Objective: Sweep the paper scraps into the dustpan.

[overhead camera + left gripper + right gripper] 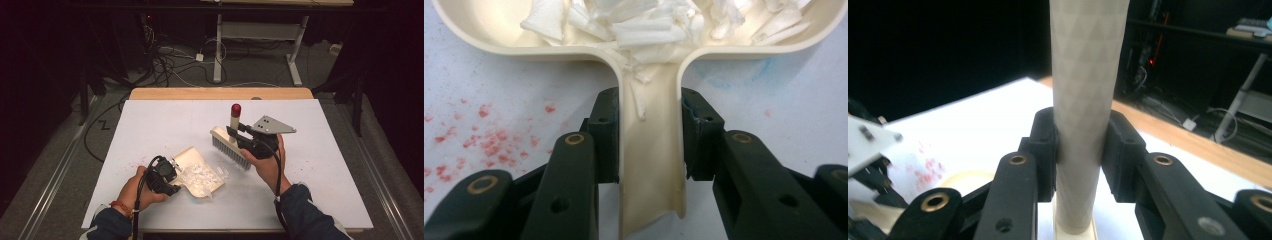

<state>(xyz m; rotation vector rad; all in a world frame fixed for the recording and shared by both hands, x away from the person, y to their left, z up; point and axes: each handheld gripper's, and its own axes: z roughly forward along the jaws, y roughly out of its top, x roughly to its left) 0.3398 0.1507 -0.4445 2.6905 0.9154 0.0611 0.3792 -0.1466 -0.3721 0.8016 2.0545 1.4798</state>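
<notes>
Dustpan (198, 171) and brush (231, 145) sit side by side on the white tabletop (150, 125), nearer its front edge than its far one. The left gripper (650, 135) is clamped on the dustpan's handle, both pads pressed to its sides; white paper scraps (639, 25) fill the pan, which lies flat on the tabletop. The right gripper (1082, 150) grips the brush's pale handle, which stands upright with its red cap on top and its bristles down on the tabletop, just right of the pan. Red specks (484, 140) dot the tabletop left of the dustpan handle.

On the table (325, 165), the dustpan (192, 159) holding paper scraps (200, 175) lies left of the brush (230, 147).
</notes>
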